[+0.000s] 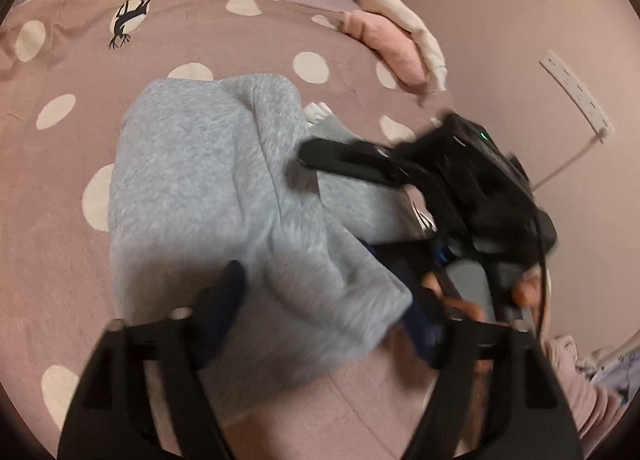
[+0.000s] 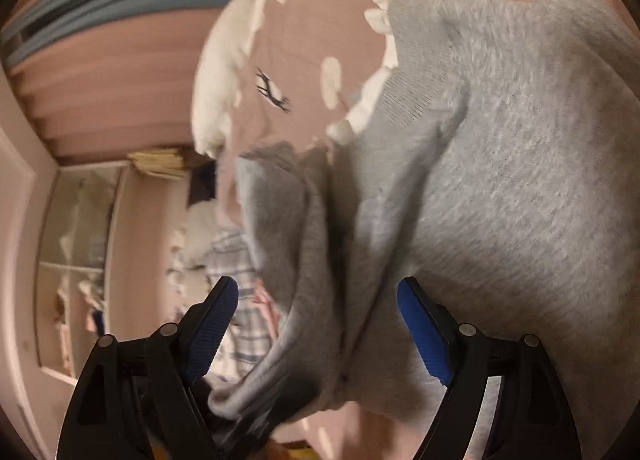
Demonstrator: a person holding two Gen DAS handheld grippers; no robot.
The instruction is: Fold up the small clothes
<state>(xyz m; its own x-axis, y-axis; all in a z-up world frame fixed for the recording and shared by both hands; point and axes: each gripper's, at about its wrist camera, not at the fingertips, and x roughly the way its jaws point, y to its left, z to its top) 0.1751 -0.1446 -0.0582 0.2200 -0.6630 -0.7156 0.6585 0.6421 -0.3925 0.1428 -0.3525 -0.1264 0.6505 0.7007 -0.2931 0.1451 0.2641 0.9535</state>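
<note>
Both claws released: left gripper and right gripper straddling grey fleece garment; risks snagging, undoing fold.

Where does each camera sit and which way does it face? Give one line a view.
Left wrist: sits on the left hand-held gripper, open, facing across the bed at the grey garment; the right hand-held gripper reaches in.
Right wrist: sits on the right hand-held gripper, open, rolled sideways, facing the grey garment closely.
Shared: garment, dotted bed.
</note>
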